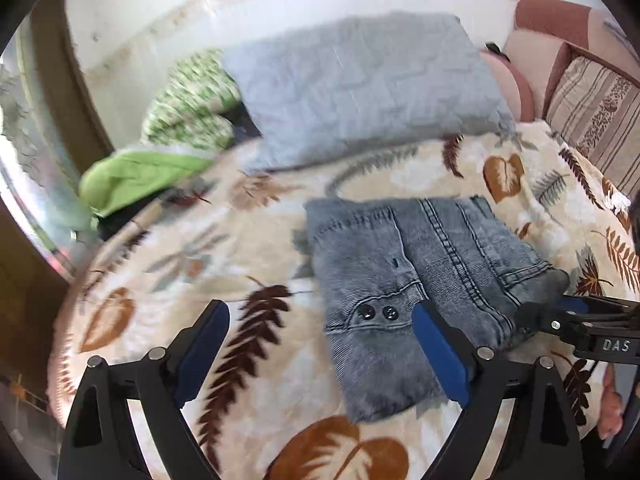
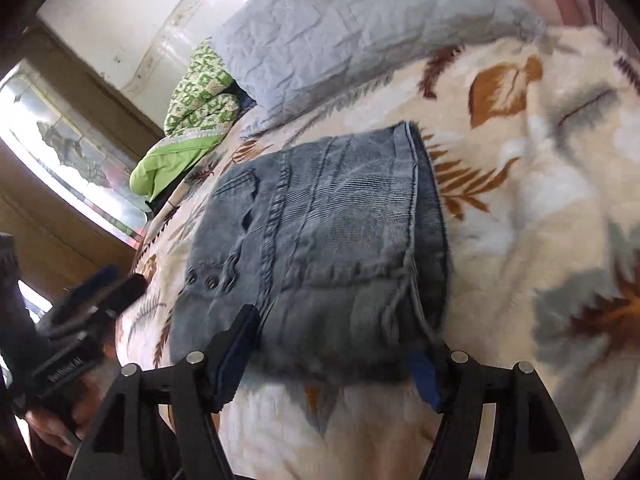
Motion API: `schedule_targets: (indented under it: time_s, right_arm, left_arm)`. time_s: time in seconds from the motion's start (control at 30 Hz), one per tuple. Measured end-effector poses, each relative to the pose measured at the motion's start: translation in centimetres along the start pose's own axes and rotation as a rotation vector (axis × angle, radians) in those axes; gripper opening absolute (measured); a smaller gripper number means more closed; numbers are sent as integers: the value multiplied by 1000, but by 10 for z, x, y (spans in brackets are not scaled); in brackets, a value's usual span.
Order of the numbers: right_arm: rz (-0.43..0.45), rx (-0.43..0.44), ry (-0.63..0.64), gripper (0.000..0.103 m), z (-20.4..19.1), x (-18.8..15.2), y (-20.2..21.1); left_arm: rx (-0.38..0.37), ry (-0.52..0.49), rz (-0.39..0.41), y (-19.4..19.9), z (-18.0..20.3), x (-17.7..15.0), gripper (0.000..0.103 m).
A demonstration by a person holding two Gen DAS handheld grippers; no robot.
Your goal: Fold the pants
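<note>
Folded pants (image 1: 404, 280) on blanket (image 1: 200, 264); both grippers — empty, agape

the left claw (image 1: 320, 340) tilts downward with its jaws spread wide, the blue pads (image 1: 440, 356) well apart and nothing pressed between them. the right claw (image 2: 336, 352) also angles down, its jaws parted and pinching nothing. each claw shows at the edge of the other's view, the two close beside one another. in the left wrist view a hand (image 1: 610, 404) shows behind the right claw; in the right wrist view fingers (image 2: 52, 420) wrap the left claw's grip.
</note>
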State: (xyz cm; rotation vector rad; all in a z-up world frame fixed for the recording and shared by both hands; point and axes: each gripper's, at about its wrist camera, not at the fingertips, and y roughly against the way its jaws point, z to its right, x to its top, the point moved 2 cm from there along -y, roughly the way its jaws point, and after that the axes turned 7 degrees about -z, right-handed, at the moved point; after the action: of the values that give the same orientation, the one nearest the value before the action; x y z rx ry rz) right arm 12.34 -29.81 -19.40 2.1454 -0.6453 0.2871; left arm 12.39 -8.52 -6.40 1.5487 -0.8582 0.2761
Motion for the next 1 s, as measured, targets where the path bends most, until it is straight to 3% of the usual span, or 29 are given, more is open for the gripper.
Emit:
schedule_targets:
  time_s: [0.27,0.47,0.7,1.0]
  right_arm:
    - [103,-73,81,72,-16,-46,58]
    - [272,-100,147,72,-40,-60,95]
    - [468,-151,249,72,-73,-67,116]
    - [463,-189,299,72,-78,-68,103]
  left_arm:
    - [24,63,96,54,-16,-6,96]
    - [7,117,131,80,-24,-9,97]
    - [39,141,172,94,-29,-8,98]
    - [53,149,164,87,-26,-10,102]
